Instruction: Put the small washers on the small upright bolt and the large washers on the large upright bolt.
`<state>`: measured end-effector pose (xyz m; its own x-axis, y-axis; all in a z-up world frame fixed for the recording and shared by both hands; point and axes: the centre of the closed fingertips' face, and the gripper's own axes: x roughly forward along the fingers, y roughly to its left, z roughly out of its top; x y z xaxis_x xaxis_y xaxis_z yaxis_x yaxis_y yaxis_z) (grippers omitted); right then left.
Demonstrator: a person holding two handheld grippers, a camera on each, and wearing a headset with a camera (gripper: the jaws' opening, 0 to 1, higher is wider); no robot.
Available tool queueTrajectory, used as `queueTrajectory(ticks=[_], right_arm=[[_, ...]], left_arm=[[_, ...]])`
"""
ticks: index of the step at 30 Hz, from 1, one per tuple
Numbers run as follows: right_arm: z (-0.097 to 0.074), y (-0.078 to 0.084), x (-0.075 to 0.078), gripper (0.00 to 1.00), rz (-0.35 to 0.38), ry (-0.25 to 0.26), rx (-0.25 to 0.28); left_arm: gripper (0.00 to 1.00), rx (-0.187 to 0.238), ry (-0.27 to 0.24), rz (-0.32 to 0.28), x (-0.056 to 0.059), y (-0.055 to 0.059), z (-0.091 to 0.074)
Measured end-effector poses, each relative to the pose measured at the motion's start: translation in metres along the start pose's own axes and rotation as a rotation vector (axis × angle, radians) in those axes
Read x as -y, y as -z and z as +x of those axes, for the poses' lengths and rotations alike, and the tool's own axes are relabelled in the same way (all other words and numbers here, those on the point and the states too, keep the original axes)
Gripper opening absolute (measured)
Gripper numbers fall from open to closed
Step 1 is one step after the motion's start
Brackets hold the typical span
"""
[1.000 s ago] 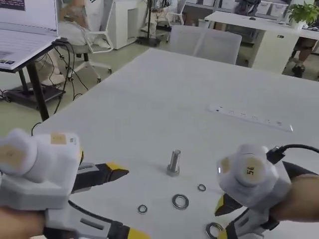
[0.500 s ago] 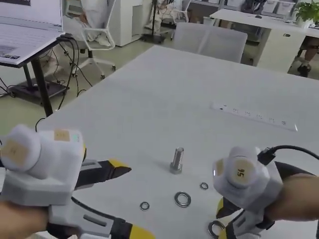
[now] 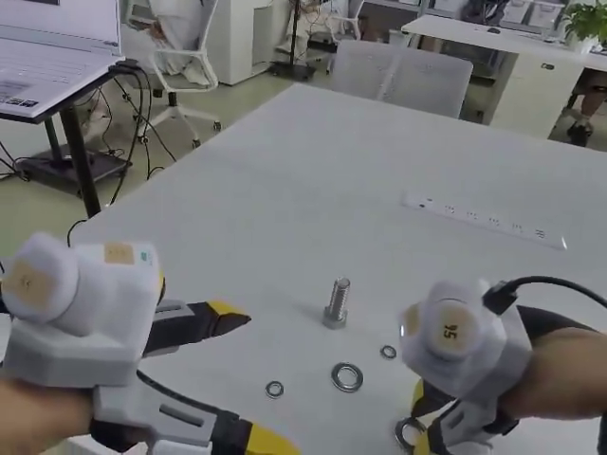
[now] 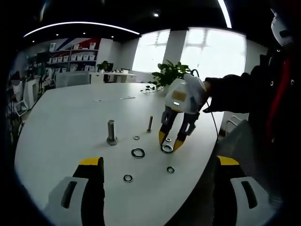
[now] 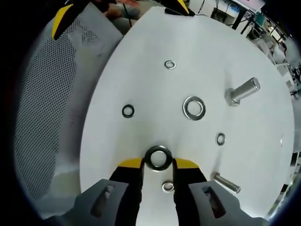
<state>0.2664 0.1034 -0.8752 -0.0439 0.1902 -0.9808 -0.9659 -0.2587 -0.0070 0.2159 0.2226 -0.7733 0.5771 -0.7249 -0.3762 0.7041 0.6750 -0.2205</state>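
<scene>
No washer was on a bolt yet. The large bolt (image 5: 242, 91) and the small bolt (image 5: 225, 183) both stood bare on the white surface (image 5: 188, 37). Every washer lay flat on the surface, so I think the whole job was left to do.

The right claw (image 5: 158, 165) was down at one large washer (image 5: 158, 148), with a jaw very close on each side of it. I could not tell if it was squeezing the washer. That washer lay near the edge of the surface. The left claw (image 4: 159, 161) was wide open and held nothing.

There were two bolts, one large and one small. There were two large washers: the one at the right claw and a second large washer (image 5: 186, 108) near the large bolt. There were four small washers (image 5: 123, 111), spread out around them.
</scene>
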Motion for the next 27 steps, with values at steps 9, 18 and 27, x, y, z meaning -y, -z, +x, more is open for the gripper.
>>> queueTrajectory(ticks=[9, 18, 27], right_arm=[[0.000, 0.000, 0.002, 0.24, 0.014, -0.001, 0.000], [0.000, 0.000, 0.004, 0.24, 0.027, 0.006, 0.001], [-0.003, -0.001, 0.005, 0.24, 0.037, 0.012, 0.009]], left_arm=[[0.98, 0.004, -0.005, 0.004, -0.001, -0.002, 0.001], [0.98, 0.003, -0.014, 0.004, -0.005, -0.003, 0.001], [0.97, 0.007, -0.034, 0.014, -0.011, -0.003, 0.003]])
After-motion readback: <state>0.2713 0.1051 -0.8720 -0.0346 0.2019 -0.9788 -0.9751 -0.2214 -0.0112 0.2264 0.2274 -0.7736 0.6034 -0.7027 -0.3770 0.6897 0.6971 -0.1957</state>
